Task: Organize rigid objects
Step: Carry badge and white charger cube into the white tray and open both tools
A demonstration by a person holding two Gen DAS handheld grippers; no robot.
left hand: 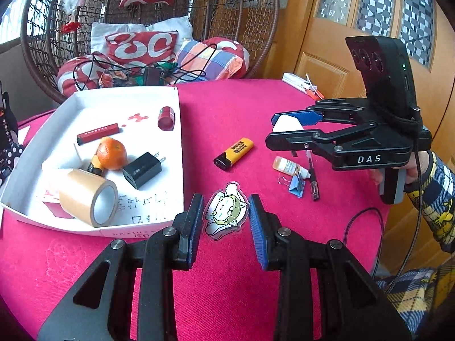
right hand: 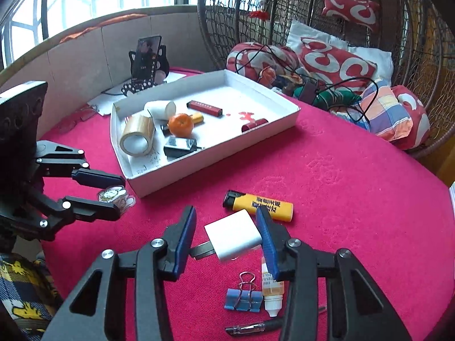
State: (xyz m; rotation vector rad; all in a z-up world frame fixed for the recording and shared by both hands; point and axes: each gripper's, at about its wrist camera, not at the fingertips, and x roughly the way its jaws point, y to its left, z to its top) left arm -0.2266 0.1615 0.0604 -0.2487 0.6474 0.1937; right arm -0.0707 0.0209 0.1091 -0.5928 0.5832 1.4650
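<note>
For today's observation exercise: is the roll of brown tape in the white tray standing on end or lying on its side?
On its side. The roll of brown tape rests on its curved face in the white tray, its hollow core pointing sideways.

Bare red cloth lies open beyond and right of the right jaws, except for a yellow lighter just past their tips, while the white tray's wall rises just left of the left jaws, blocking that side

A wicker chair stood behind the red-clothed table, heaped with red-and-white cushions and black cables. A wooden door stood beside it. A phone leaned upright in a stand.
</note>
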